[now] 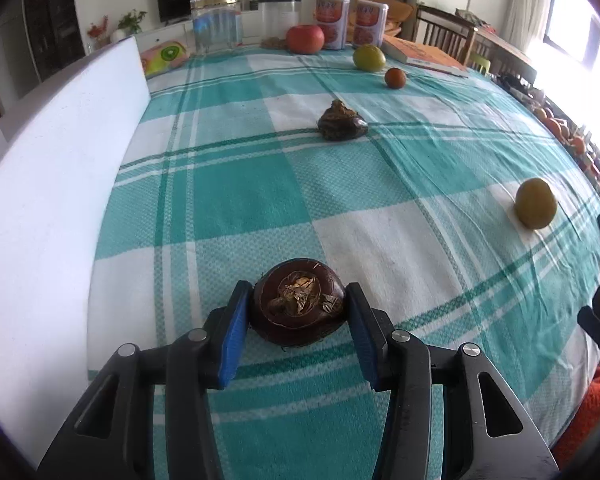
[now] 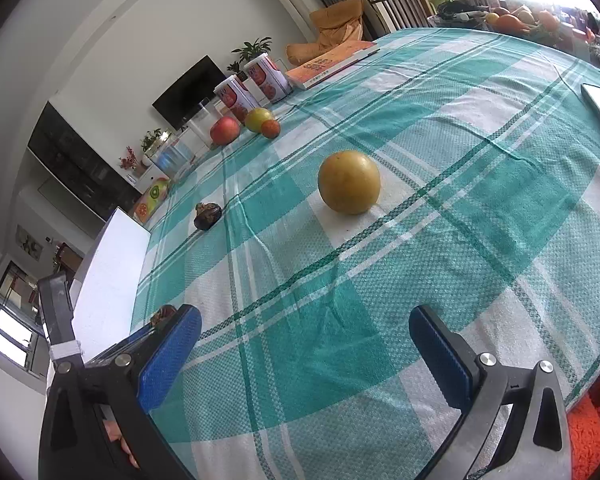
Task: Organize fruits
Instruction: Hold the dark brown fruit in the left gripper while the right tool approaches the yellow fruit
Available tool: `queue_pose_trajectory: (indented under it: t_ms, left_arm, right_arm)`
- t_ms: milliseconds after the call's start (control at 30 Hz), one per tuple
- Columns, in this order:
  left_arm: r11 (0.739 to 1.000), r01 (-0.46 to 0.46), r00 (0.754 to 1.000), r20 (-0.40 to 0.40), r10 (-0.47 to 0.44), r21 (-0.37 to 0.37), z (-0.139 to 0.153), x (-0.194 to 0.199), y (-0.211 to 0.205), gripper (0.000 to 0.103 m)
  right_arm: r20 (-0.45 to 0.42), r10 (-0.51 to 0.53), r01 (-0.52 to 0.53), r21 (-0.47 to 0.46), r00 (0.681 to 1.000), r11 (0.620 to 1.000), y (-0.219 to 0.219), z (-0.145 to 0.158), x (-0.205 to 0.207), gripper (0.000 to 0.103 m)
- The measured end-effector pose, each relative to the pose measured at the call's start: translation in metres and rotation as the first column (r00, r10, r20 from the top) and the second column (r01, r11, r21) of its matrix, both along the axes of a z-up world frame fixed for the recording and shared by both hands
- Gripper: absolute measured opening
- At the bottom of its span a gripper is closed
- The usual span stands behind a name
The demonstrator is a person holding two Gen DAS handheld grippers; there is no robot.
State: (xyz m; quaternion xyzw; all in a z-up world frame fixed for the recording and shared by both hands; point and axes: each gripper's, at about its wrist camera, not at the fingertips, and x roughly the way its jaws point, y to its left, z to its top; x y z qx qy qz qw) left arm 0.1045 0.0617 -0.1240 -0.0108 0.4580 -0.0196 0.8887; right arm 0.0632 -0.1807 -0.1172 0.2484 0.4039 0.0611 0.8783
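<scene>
My left gripper (image 1: 298, 289) is shut on a dark brown round fruit (image 1: 299, 304) with a dry papery top; both blue pads press its sides just over the checked tablecloth (image 1: 380, 184). A second dark brown fruit (image 1: 342, 124) lies farther back at mid-table. A yellow round fruit (image 2: 349, 182) sits ahead of my right gripper (image 2: 304, 316), which stands open with nothing between its fingers. At the far end lie a red fruit (image 1: 305, 39), a green-yellow fruit (image 1: 369, 57) and a small red-orange fruit (image 1: 395, 78). The held fruit (image 2: 163, 313) peeks out behind my right gripper's left finger.
A tall white board (image 1: 60, 200) stands along the table's left side. At the far edge stand two printed cans (image 1: 332, 20), a clear container (image 1: 216, 24) and an orange book (image 1: 424, 54). A chair and a side table with more fruit stand beyond on the right.
</scene>
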Motion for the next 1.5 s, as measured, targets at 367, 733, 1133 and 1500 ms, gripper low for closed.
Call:
queue_pose_trajectory:
  t_ms: [367,733,1133,1500]
  left_arm:
    - [0.999,-0.044,0.998,0.040,0.043,0.021,-0.008,-0.008,0.009,0.087]
    - [0.998,-0.049,0.998,0.027,0.048,0.032,-0.012,-0.006,0.008,0.098]
    - [0.998,-0.049,0.998,0.027,0.048,0.033,-0.012,-0.006,0.008,0.098]
    - [0.998,-0.048,0.999,0.027,0.047,0.032,-0.012,-0.006,0.007,0.099]
  right_arm:
    - [-0.014,-0.016,0.016,0.002,1.000,1.000,-0.002,-0.003,0.000,0.103]
    - [0.040,-0.077,0.074,0.073,0.996,0.995,-0.018,0.001,-0.008,0.103]
    - [0.039,-0.068,0.072,-0.106,0.997,0.992,-0.031,0.031,0.058,0.103]
    - [-0.154,0.132,-0.154,-0.147,0.979,0.977,0.013,0.055,0.254,0.103]
